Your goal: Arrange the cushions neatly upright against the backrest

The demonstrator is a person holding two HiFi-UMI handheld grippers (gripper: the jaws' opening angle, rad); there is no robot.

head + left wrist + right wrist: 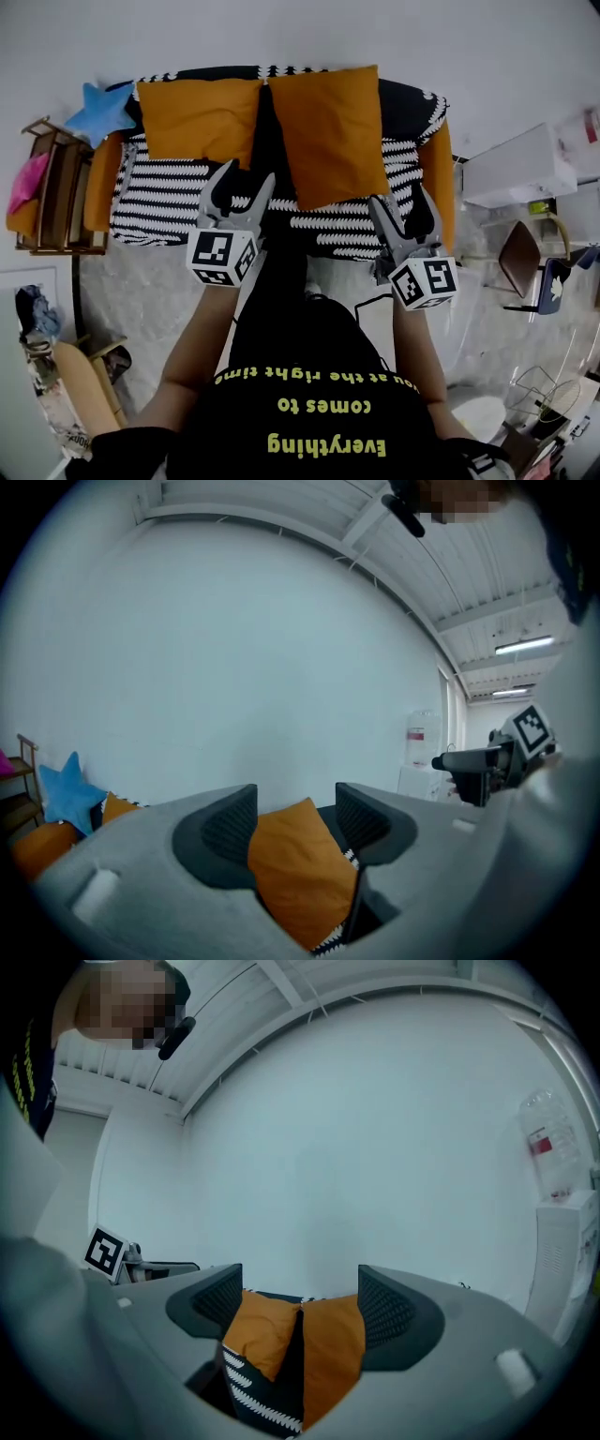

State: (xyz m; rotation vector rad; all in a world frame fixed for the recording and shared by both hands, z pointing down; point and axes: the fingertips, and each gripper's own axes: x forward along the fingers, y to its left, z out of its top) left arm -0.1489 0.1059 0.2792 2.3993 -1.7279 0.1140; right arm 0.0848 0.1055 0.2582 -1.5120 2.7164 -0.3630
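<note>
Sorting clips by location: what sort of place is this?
Probably a workshop room staged as a lounge: striped sofa with orange cushions against a bare white wall, strip lights on an open-beam ceiling.

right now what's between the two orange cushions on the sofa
Only a narrow strip of the sofa's dark cover separates the left cushion from the right cushion, seen in the head view and right gripper view.

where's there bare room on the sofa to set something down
The striped seat is bare in front of the left cushion, between the left armrest and the left gripper. A thin strip lies below the right cushion. Both cushions crowd the backrest.
</note>
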